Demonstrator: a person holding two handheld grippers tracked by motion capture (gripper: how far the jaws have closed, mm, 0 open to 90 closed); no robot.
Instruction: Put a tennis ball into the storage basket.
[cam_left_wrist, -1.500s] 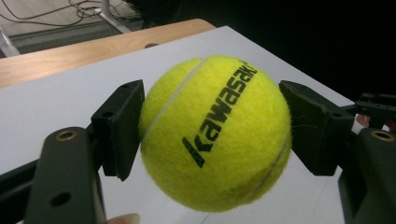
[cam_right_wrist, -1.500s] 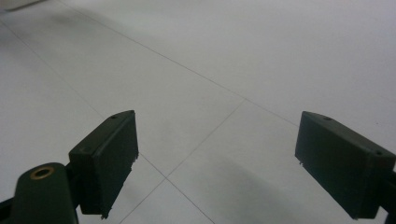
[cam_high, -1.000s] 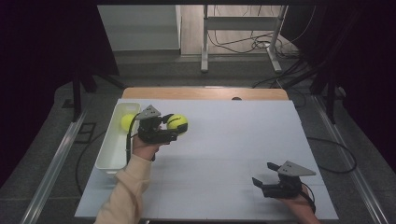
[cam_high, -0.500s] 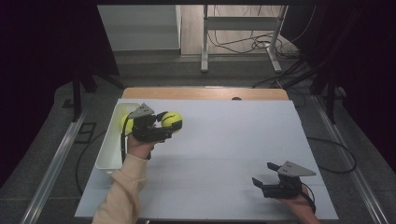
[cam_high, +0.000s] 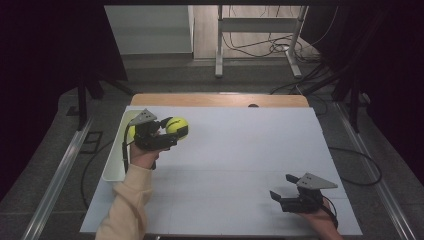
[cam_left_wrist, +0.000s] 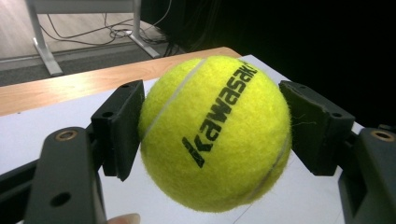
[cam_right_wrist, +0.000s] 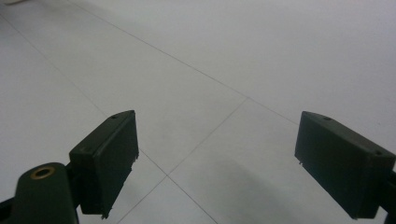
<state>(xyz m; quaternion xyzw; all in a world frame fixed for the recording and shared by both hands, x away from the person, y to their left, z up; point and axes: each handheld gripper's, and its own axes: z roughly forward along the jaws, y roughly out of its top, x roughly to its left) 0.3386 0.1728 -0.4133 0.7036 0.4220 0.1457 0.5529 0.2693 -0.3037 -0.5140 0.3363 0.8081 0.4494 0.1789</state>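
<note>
A yellow tennis ball (cam_high: 178, 125) printed with black lettering hangs above the white table top (cam_high: 235, 150), near the left side. My left gripper (cam_high: 172, 131) is shut on it. In the left gripper view both black pads (cam_left_wrist: 122, 126) press the sides of the ball (cam_left_wrist: 215, 135), with my left gripper (cam_left_wrist: 212, 140) around it. Part of a second yellow ball (cam_high: 131, 131) shows behind the gripper, in the white tray (cam_high: 113, 162). My right gripper (cam_high: 281, 193) rests low at the front right with its jaws wide apart. In its own view my right gripper (cam_right_wrist: 215, 163) holds nothing over bare white surface.
The white tray lies along the left edge of the table. A wooden strip (cam_high: 220, 100) borders the far edge. Beyond it are metal desk legs (cam_high: 218, 45) and floor cables (cam_high: 260, 47). Rails run along both sides of the table.
The left gripper has drifted slightly left and away with the tennis ball still in it, closer to the tray. The right gripper has stayed where it was.
</note>
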